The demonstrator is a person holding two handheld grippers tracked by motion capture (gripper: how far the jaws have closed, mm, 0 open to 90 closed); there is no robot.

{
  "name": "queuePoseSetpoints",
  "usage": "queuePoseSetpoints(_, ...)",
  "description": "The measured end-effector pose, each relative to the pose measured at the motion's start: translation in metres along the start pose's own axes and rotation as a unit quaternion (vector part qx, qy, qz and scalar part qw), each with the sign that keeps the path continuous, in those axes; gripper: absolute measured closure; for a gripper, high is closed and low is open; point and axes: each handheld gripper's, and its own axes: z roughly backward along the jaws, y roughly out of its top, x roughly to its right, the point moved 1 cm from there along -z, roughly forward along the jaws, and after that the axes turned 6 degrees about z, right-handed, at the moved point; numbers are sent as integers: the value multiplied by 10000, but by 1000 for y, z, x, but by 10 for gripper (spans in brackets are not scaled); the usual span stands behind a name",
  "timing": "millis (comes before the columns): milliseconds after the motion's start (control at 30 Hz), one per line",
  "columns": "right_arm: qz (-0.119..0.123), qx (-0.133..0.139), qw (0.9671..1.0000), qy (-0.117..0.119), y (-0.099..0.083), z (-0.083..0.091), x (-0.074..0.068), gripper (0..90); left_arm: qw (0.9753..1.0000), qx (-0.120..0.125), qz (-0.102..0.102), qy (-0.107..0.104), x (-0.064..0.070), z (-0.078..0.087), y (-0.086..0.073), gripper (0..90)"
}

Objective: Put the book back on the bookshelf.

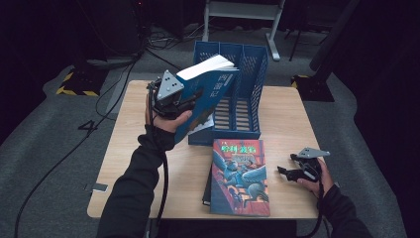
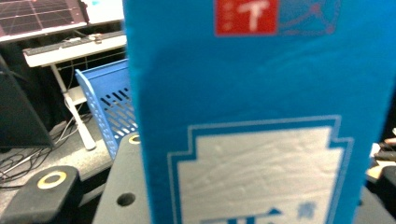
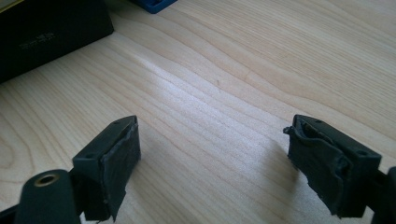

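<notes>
We see the left gripper (image 1: 185,103) lifted above the wooden table (image 1: 129,148), its jaws clamped on a blue book (image 1: 210,91) that tilts with its white page block upward, toward twelve o'clock. The book hangs just in front of the blue file rack (image 1: 247,84), which stands at the table's far edge, around twelve o'clock from the centre. In the left gripper view the blue book (image 2: 261,112) sits right against the camera, with the rack's slotted wall (image 2: 109,109) off at nine o'clock.

At about five o'clock on the table we find the right gripper (image 1: 286,172), held low over the wood with its jaws spread wide and nothing between them; the right gripper view shows bare wood grain (image 3: 215,93) between the two pads (image 3: 119,158). Just beside it, toward nine o'clock, an illustrated book (image 1: 240,176) lies flat on top of a darker one (image 1: 207,191).
</notes>
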Motion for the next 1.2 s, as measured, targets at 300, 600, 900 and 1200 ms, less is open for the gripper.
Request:
queuePoseSetpoints(300, -10, -1, 10000, 8, 0, 0, 0, 172, 9987, 3, 308, 402, -15, -13, 4, 612)
queuePoseSetpoints(600, -17, -1, 10000, 12, 0, 0, 0, 172, 9962, -97, 548, 671, -26, -38, 2, 611)
queuePoseSetpoints(900, -10, -3, 10000, 2, 0, 0, 0, 172, 9925, -179, 815, 898, -31, -57, 0, 611)
queuePoseSetpoints(1200, -13, -4, 10000, 1, 0, 0, 0, 172, 9880, -54, 1074, 1105, -33, -70, 1, 611)
